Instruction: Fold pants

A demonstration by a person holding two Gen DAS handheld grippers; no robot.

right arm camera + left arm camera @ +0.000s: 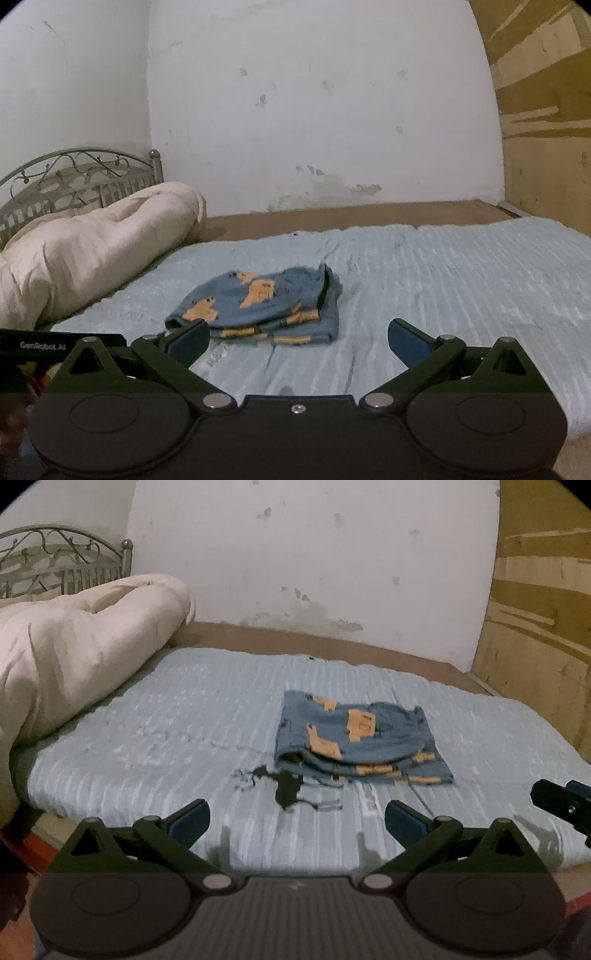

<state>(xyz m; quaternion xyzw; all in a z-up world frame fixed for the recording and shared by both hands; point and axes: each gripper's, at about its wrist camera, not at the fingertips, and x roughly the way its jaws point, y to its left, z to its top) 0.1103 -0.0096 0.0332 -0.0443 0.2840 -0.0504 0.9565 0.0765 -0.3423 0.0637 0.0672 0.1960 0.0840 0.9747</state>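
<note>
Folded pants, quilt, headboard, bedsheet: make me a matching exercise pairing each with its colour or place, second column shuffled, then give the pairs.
Column one:
1. pants
2. quilt
3. headboard
4. bedsheet

Column two:
A. grey metal scrollwork, behind the bedding at far left
B. pale blue ribbed cloth covering the mattress
C. blue denim with orange patches, lying in a folded stack
D. cream, bundled up along the left side of the bed

Pairs: 1-C, 2-D, 3-A, 4-B

Both the left gripper and the right gripper are open and hold nothing.
</note>
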